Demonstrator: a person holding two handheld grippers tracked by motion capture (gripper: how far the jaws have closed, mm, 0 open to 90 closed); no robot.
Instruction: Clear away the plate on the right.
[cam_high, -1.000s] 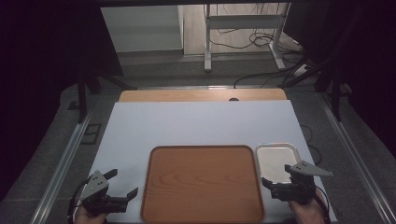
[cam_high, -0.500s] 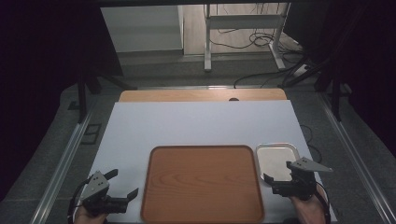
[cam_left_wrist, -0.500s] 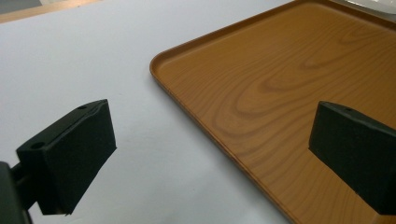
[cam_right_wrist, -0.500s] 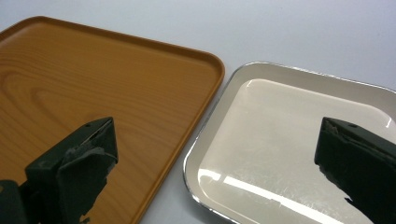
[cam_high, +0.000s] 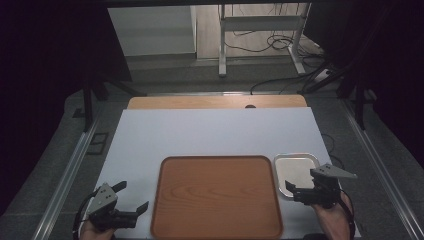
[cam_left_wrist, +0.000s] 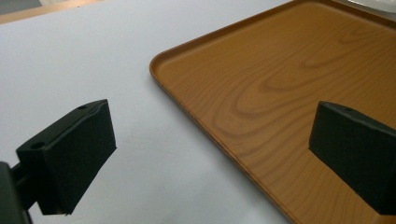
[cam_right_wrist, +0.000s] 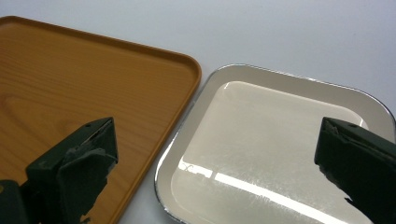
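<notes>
Two shallow trays lie side by side at the near edge of the white tabletop: a large wooden tray and, just beside its right rim, a small metal dish with a pale, glossy inside. The right tongs hover over the dish's near edge with jaws wide apart and nothing between them, so the dish looks like the piece to be picked up.

It is probably light and stiff, thin-walled, with a smooth polished surface that could slip under the pads. The raised rim is the only sensible hold; the near rim or the near right corner seems best, pinched from above and below, since the left rim sits so close to the wooden tray that a jaw would hardly fit in. Whether the two rims actually touch is hard to tell from the right gripper view.

The left tongs rest low by the wooden tray's near left corner, also spread wide and empty. That tray looks rigid and heavier, with a low lip all round. Nothing else stands on the tabletop.
</notes>
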